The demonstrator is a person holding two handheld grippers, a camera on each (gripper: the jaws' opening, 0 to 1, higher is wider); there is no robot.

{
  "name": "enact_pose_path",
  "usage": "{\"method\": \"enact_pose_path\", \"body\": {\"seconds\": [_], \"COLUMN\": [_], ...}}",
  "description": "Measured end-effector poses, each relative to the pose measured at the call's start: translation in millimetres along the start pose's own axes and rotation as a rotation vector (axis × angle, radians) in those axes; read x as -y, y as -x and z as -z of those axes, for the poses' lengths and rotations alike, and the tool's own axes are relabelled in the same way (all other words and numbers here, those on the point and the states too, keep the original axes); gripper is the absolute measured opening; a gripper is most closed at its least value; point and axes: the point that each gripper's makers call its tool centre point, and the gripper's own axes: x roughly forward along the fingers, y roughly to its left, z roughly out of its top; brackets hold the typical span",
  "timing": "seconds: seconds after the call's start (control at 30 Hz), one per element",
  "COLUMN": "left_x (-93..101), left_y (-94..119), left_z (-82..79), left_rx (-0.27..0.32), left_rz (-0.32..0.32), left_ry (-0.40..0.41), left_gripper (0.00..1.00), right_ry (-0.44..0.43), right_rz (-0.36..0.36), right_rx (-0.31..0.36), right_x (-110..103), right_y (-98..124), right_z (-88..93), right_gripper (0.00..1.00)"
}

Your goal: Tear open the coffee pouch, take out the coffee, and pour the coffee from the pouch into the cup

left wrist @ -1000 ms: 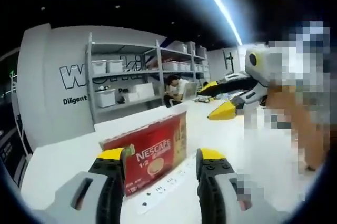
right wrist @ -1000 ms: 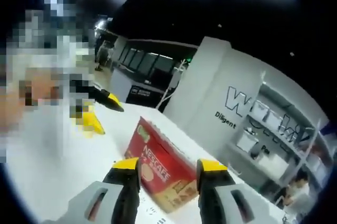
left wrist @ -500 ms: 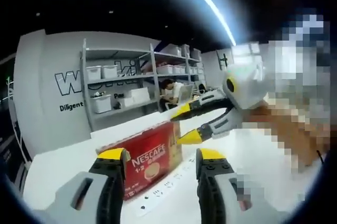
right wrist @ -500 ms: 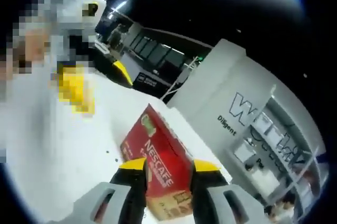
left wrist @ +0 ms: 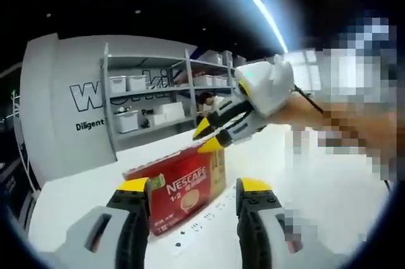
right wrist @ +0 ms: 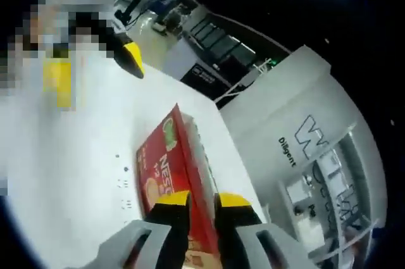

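**Opening the coffee box: what you have to work with**

1. White table top (left wrist: 82, 187), matt and flat, with small black marks printed on it. It runs under both pairs of jaws and carries everything below. Keep the box pressed to it while you work.

2. Red rectangular Nescafé carton (left wrist: 180, 187), cardboard, lying on its long side on the table. In the left gripper view it sits just ahead of your jaws, between their tips. In the right gripper view its top edge (right wrist: 190, 161) runs straight into the narrow gap of the jaws. No pouch or cup can be made out; the pouches are presumably inside this carton.

3. Right gripper (left wrist: 207, 137), white body with yellow-tipped black jaws. The jaws are drawn nearly together at the carton's upper rim; whether they already pinch the cardboard flap you cannot tell. Take a full bite of the flap before pulling, not its bare edge.

4. Left gripper (left wrist: 193, 190), same build, jaws spread wide and holding nothing. Bring it against the carton's near face to brace it, so the pull lifts the flap and not the whole box.
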Motion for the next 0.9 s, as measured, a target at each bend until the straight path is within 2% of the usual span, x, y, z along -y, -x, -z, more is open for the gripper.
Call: {"method": "enact_pose_path", "body": {"seconds": [0.03,0.13,0.4,0.53,0.67,0.9], "left_x": [0.0,-1.0,-3.1,-3.2,-2.4,-7.6], "left_y": [0,1,2,2,1,0], "left_z": [0.5,2.2,6.4,5.5,7.0,5.2], "left_rx": [-0.001,-0.004,-0.014,-0.01,-0.012,0.008], "left_rz": [0.001,0.0,0.0,0.001,0.001,-0.046], "left_ry": [-0.001,-0.007,-0.002,-0.002,-0.007,-0.09], "left_gripper": [0.56,0.57,0.57,0.57,0.57,0.52], "right_ry": [-0.006,-0.005,-0.008,0.011,0.004,0.024], "right_rz": [-0.025,-0.043,-0.052,-0.052,-0.047,-0.025], "right_rx": [-0.019,-0.036,-0.045,-0.068,-0.077,-0.059], "right_x": [-3,-4,-10,-9,-12,-25], "right_y": [-4,-9,-8,-17,-12,-2], "right_z": [2.9,5.7,7.3,7.4,9.3,8.4], "right_gripper": [0.16,0.16,0.14,0.14,0.06,0.04]}}
